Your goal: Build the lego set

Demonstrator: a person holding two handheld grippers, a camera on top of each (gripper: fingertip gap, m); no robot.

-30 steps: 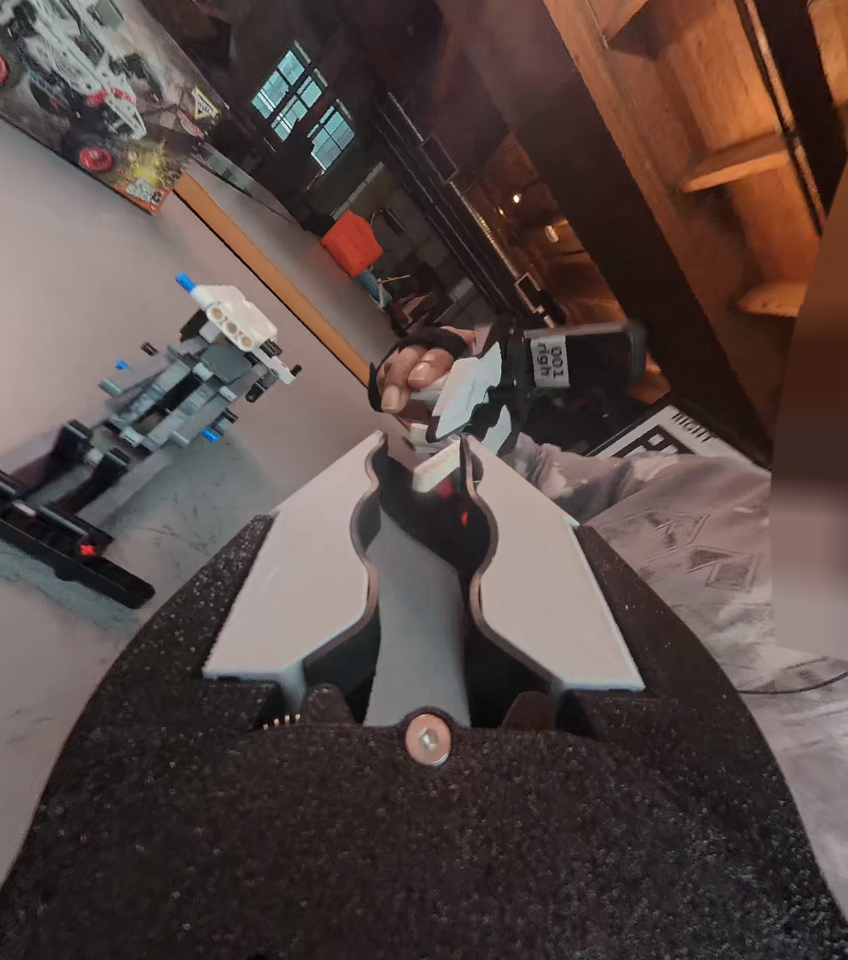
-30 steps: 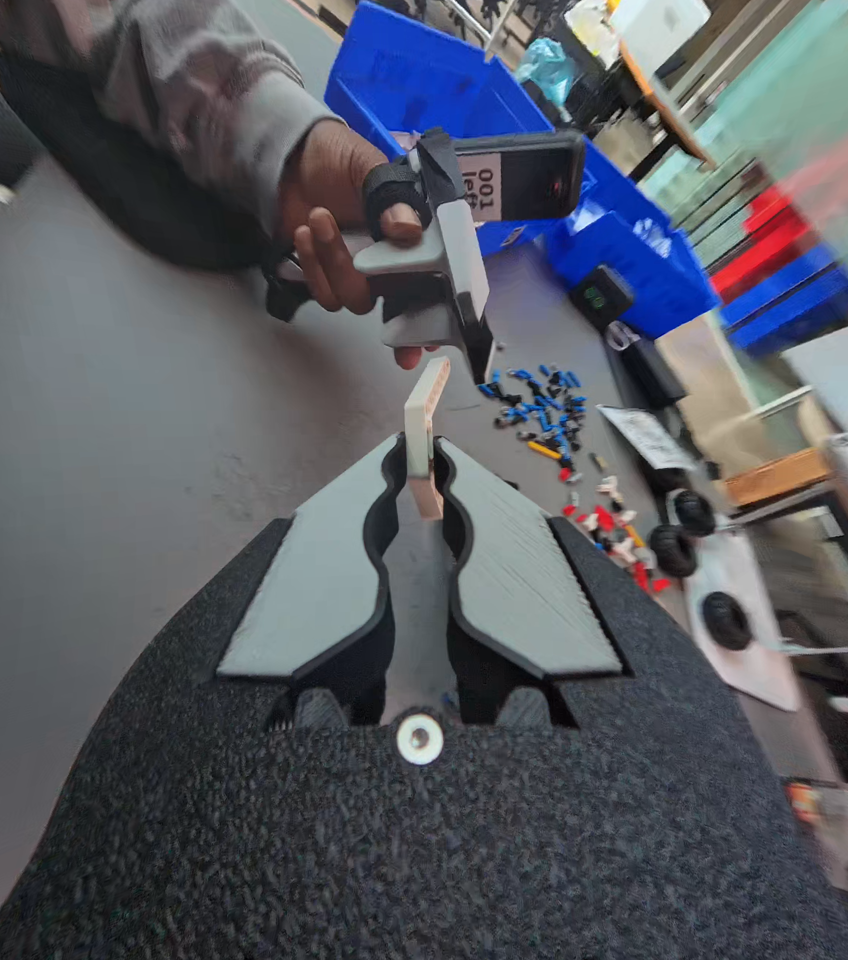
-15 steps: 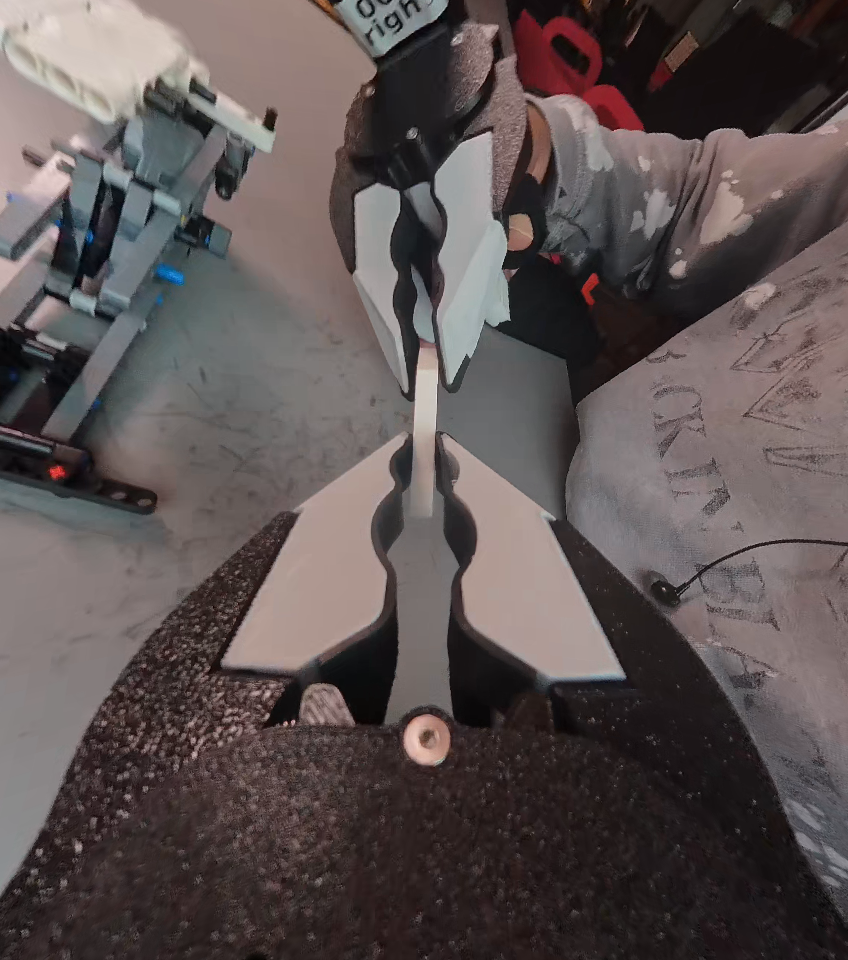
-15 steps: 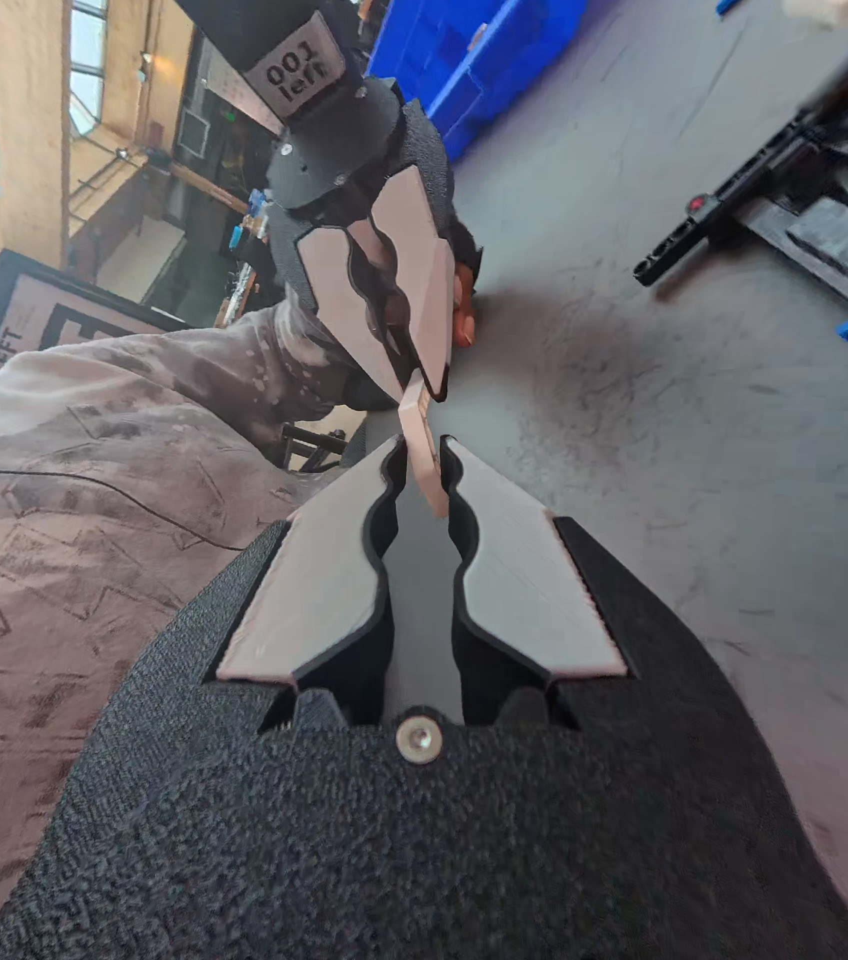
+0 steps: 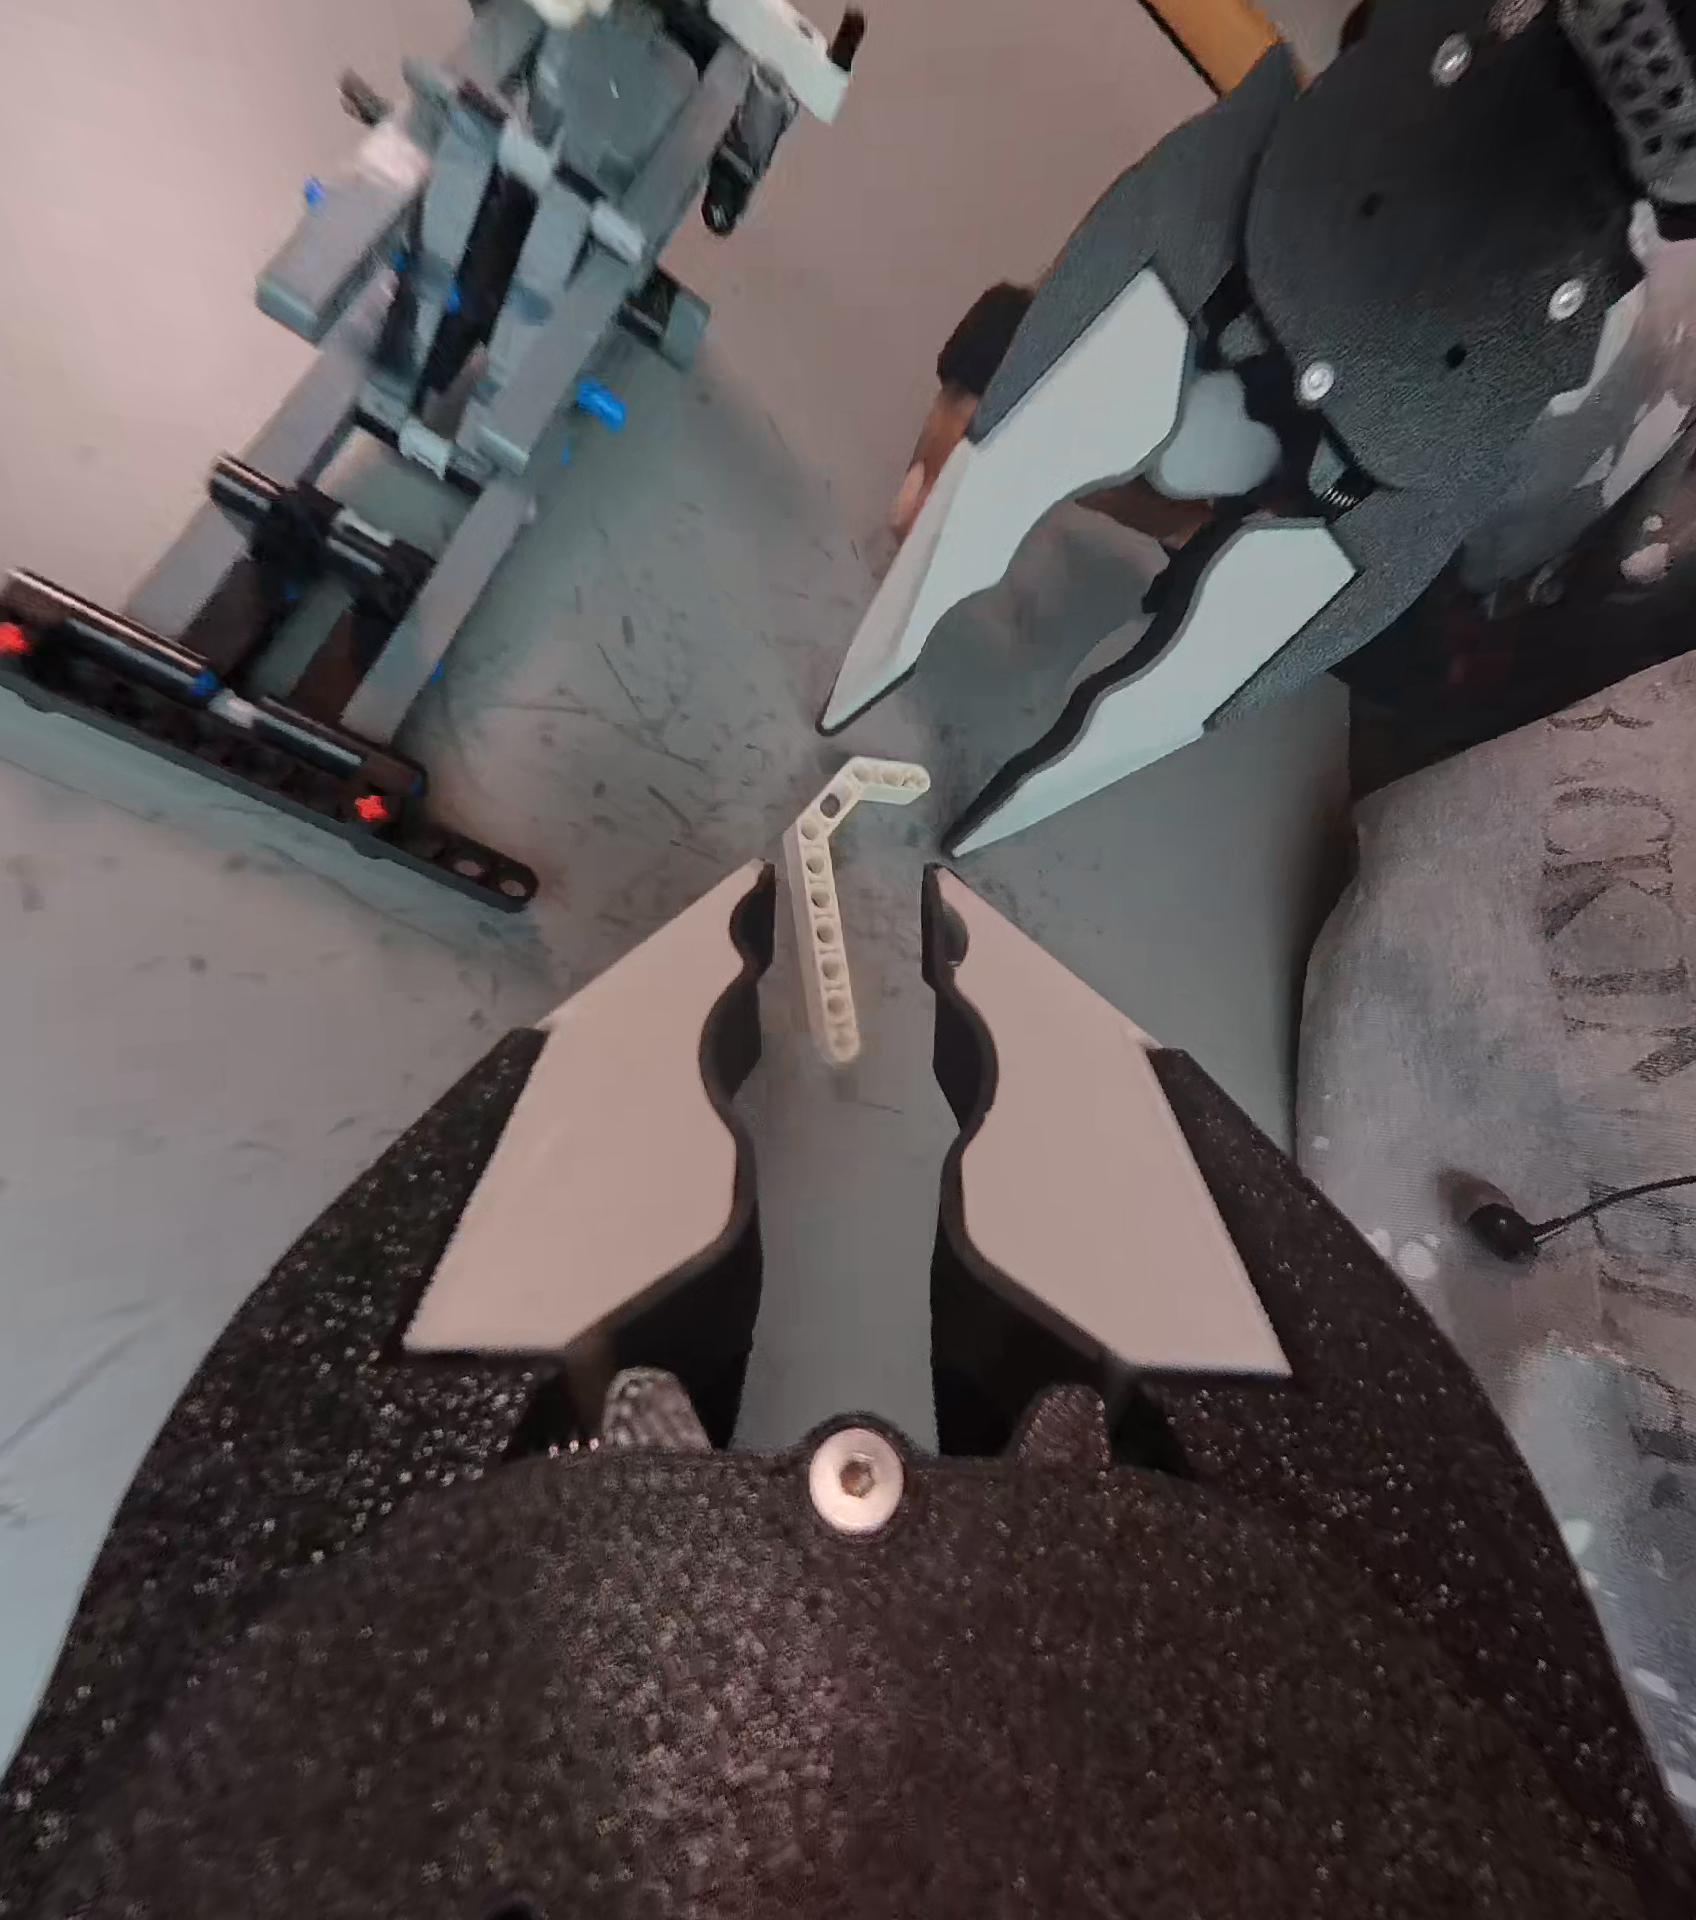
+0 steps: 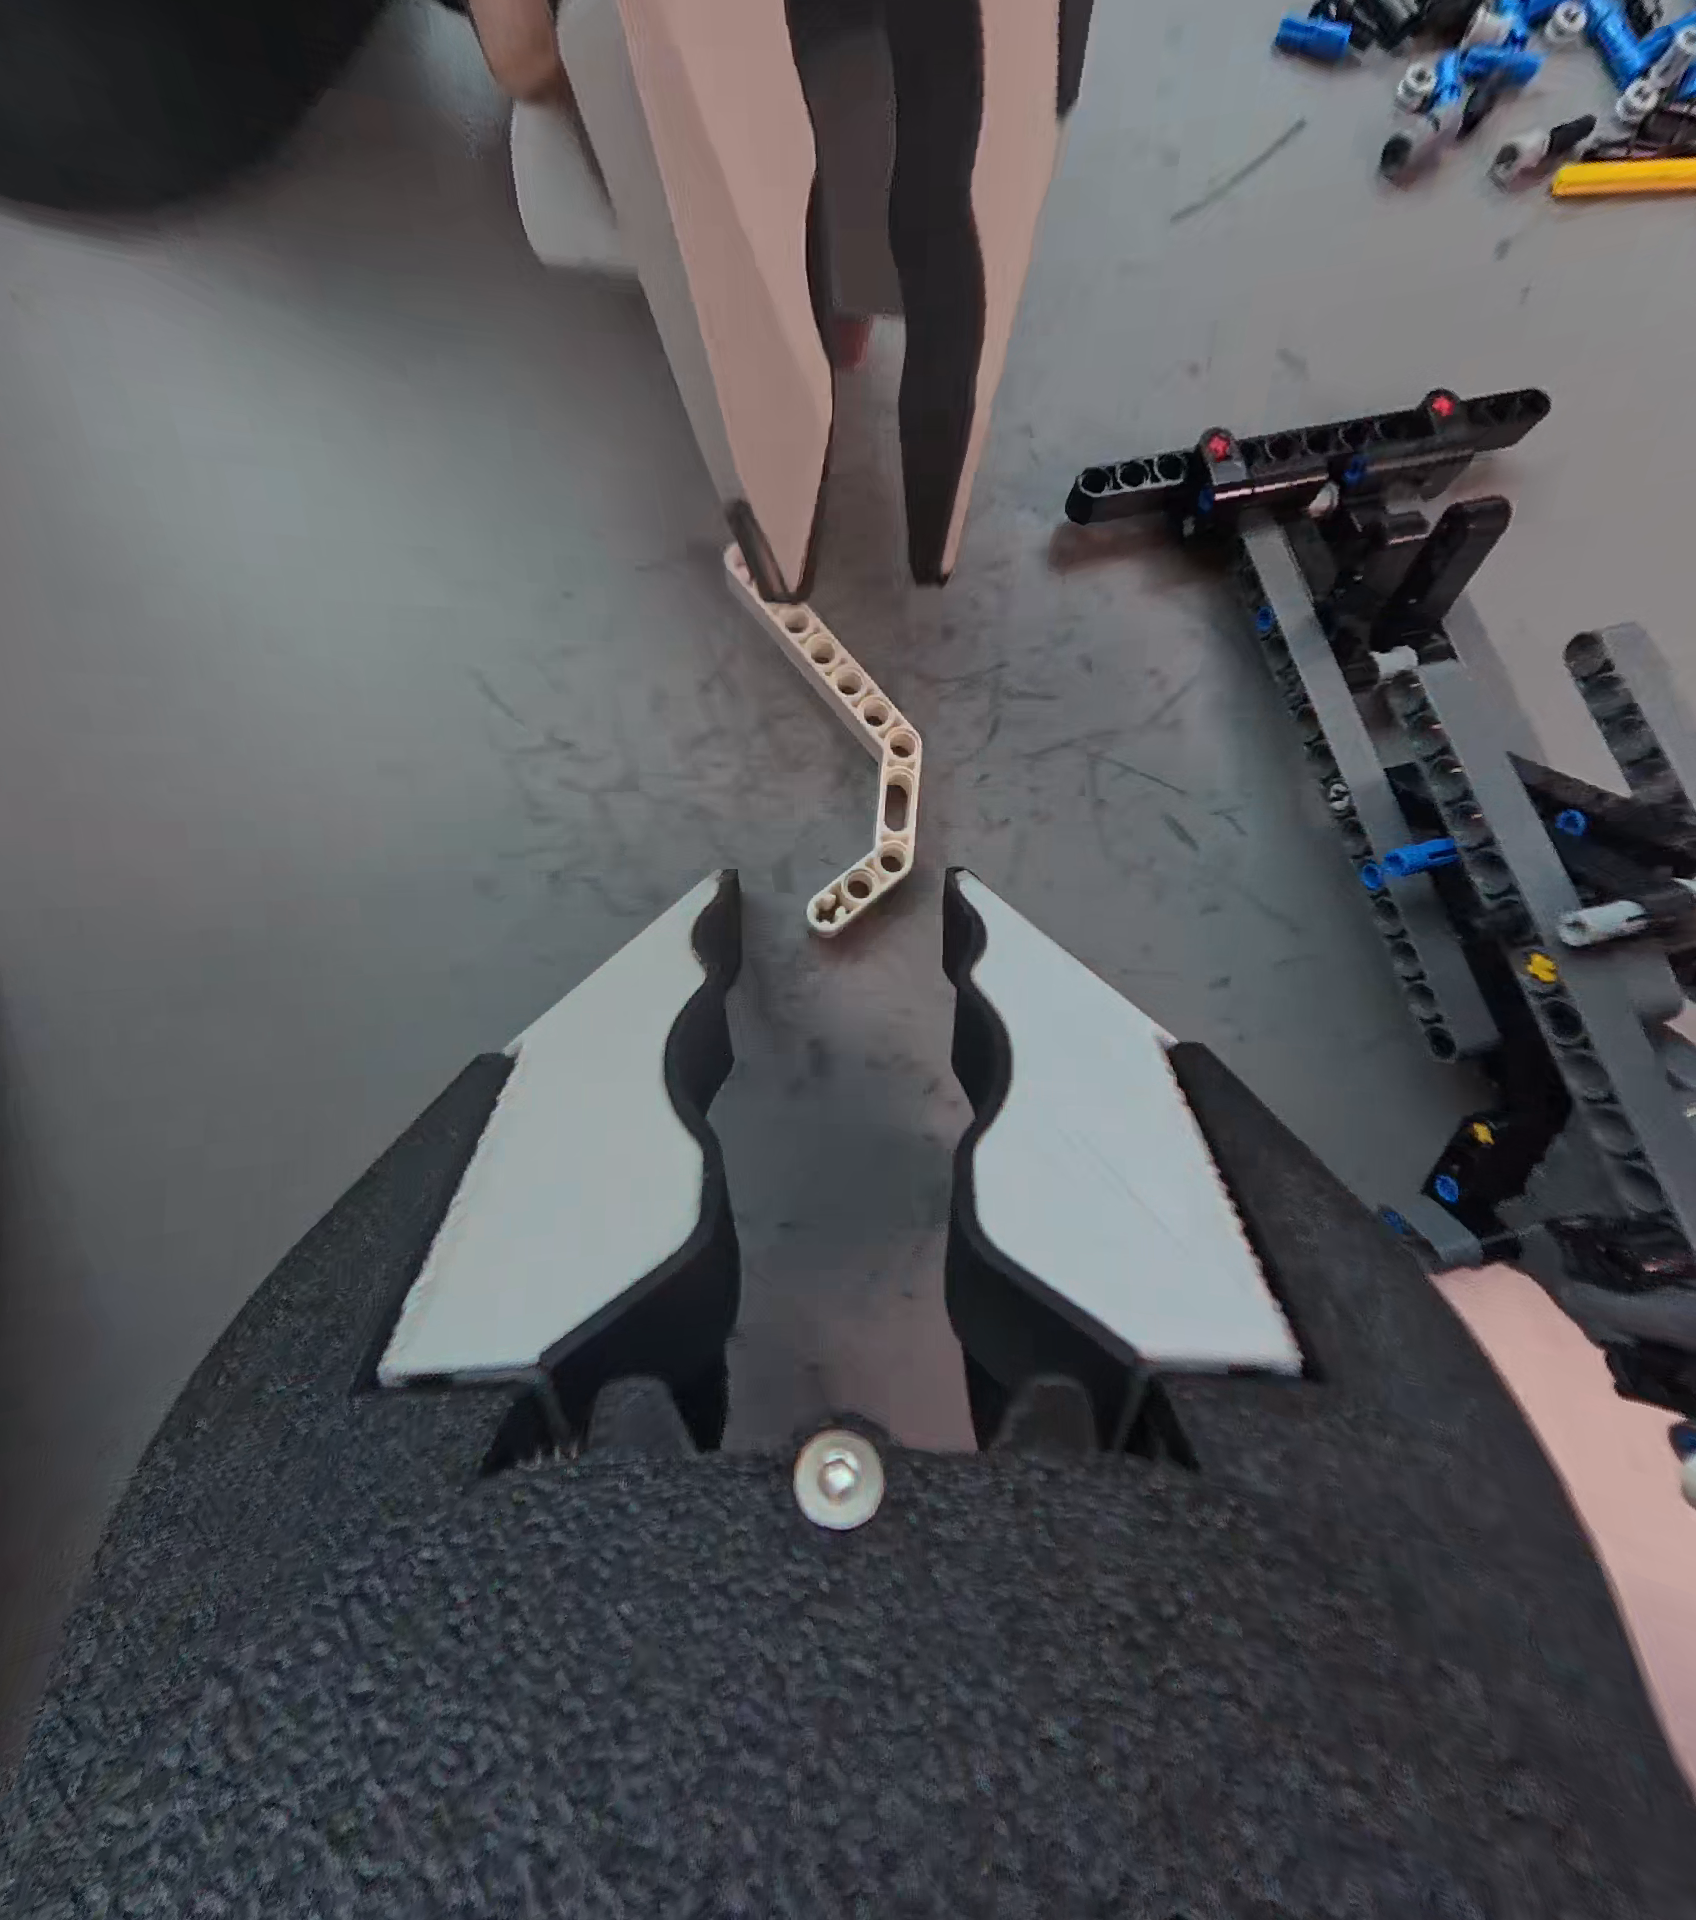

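A: Where is the white bent liftarm (image 5: 826, 914)?

B: It is between the two tongs, over the scuffed grey counter (image 5: 615, 665). In the right wrist view the same beam (image 6: 859, 743) shows its double bend, its near end just ahead of the right tongs (image 6: 842, 883) and its far end at one tip of the left tongs (image 6: 859, 582). Whether it lies flat on the counter I cannot tell.

A: How do the left tongs (image 5: 849, 873) stand?

B: Spread. The beam sits in the gap close to one finger (image 5: 636, 1091) with clear space on the other side. Nothing is pinched.

A: And the right tongs (image 5: 885, 790)?

B: Also spread, gripping nothing. They point in from the upper right, tips angled down toward the beam's bent end, with a bit of the person's hand (image 5: 948, 416) behind them.

A: The rest of the build?

B: The grey and black Technic chassis (image 5: 387, 447) stands apart on the counter. Loose blue, black, red and yellow pieces (image 6: 1613, 114) are scattered beyond it in the right wrist view.
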